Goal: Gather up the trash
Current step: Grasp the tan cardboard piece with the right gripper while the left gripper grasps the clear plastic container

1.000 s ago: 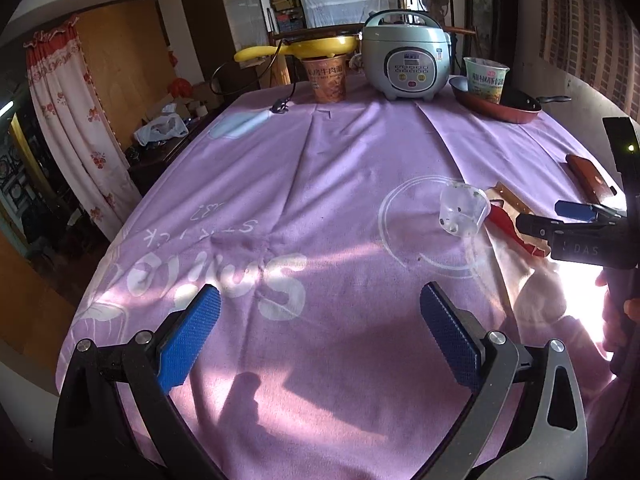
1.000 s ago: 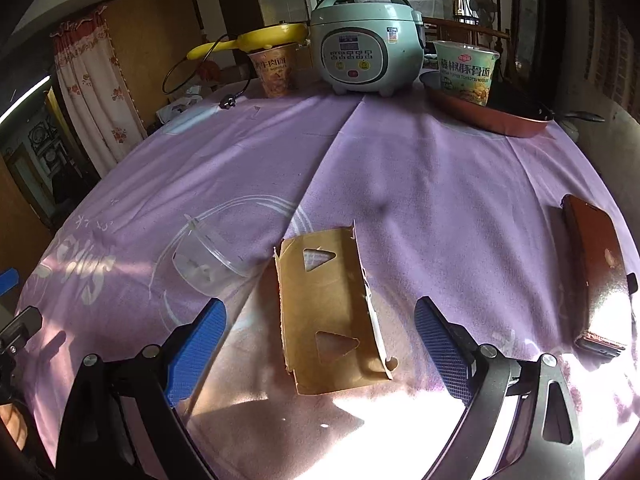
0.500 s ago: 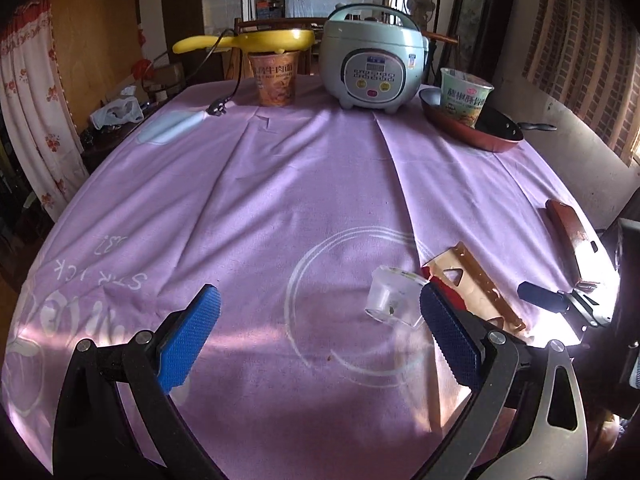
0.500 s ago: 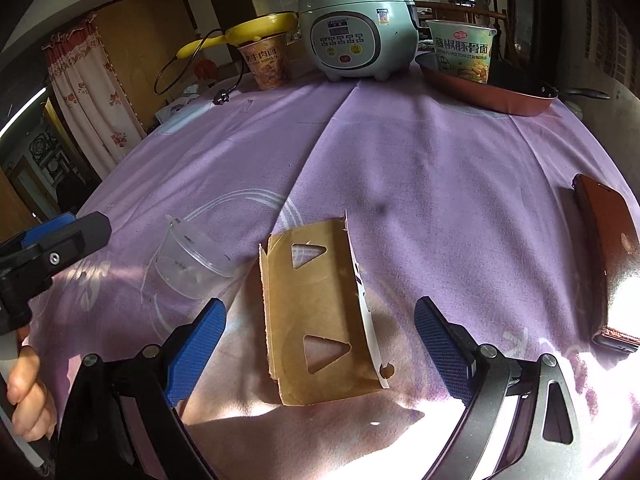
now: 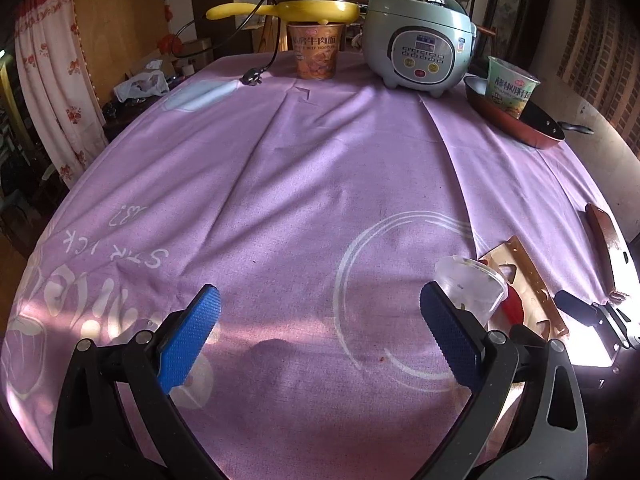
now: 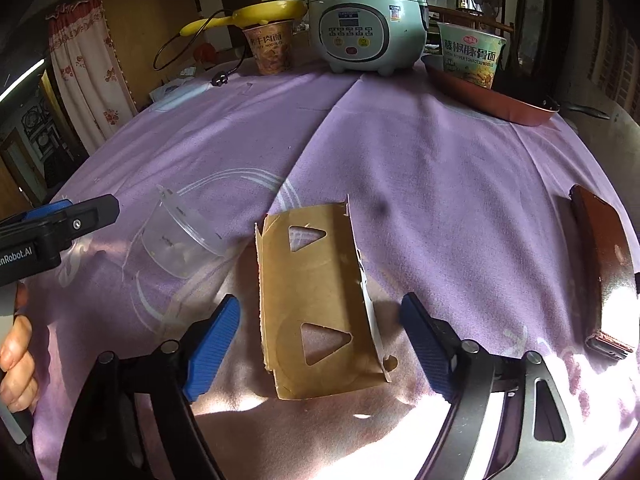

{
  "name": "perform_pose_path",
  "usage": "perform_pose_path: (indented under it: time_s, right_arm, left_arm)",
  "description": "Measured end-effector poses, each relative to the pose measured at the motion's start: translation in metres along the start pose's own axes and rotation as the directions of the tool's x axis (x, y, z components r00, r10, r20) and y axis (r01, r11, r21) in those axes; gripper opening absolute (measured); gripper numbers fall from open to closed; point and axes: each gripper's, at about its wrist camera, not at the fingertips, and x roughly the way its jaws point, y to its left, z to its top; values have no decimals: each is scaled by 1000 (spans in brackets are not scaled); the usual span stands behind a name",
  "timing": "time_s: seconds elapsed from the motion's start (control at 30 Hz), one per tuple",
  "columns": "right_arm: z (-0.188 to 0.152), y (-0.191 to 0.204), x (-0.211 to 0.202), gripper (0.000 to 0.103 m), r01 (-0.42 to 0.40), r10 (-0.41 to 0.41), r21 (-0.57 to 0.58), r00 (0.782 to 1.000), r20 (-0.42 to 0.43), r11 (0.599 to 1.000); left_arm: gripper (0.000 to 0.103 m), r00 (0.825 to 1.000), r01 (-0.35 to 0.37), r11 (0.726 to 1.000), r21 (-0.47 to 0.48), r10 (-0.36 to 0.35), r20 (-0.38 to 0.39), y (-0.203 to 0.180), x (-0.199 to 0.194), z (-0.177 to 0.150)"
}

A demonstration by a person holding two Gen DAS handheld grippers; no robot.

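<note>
A clear plastic cup [image 5: 470, 288] lies on its side on the purple cloth, just past my left gripper's right finger; it also shows in the right wrist view [image 6: 180, 240]. A flat brown cardboard piece [image 6: 316, 300] with triangular cut-outs lies beside the cup, and shows in the left wrist view [image 5: 528, 284]. My left gripper [image 5: 320, 336] is open and empty, low over the cloth. My right gripper [image 6: 316, 344] is open, its fingers on either side of the cardboard's near end, not touching it.
At the far edge stand a rice cooker [image 5: 420, 56], an orange noodle cup [image 5: 316, 56] under a yellow pan, and a green noodle cup [image 6: 472, 54] in a red pan [image 6: 492, 98]. A brown case [image 6: 604, 268] lies on the right.
My left gripper has swung right and closer to the clear cup, which now sits by its right finger. My right gripper has come forward, closer to the cardboard.
</note>
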Motion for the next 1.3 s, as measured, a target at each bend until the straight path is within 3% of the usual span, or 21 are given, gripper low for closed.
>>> perform_pose_path:
  time_s: [0.03, 0.33, 0.57, 0.9, 1.0, 1.17, 1.3]
  right_arm:
    - [-1, 2, -1, 57, 9, -8, -15, 1000, 3, 1000]
    - [2, -26, -25, 57, 11, -21, 101, 995, 95, 995]
    - [3, -47, -23, 57, 10, -25, 197, 997, 74, 980]
    - [2, -64, -27, 57, 15, -39, 277, 996, 81, 961]
    - [2, -67, -27, 57, 7, -31, 291, 996, 78, 957]
    - [3, -66, -25, 57, 4, -25, 286, 997, 72, 958]
    - [2, -67, -25, 57, -1, -21, 290, 997, 71, 957]
  left_arm:
    - [96, 1000, 2, 1000, -4, -2, -4, 1, 1, 0]
    - [96, 999, 41, 999, 32, -41, 4, -10, 0, -3]
    - [96, 996, 83, 978, 192, -84, -6, -52, 6, -11]
    - [96, 993, 103, 957, 273, -113, 21, -80, 18, -6]
    - [88, 995, 89, 951, 297, -100, 24, -87, 24, -4]
    - [56, 991, 134, 944, 300, -124, -53, -89, 39, -5]
    - [55, 989, 148, 947, 284, -136, -61, -86, 39, -4]
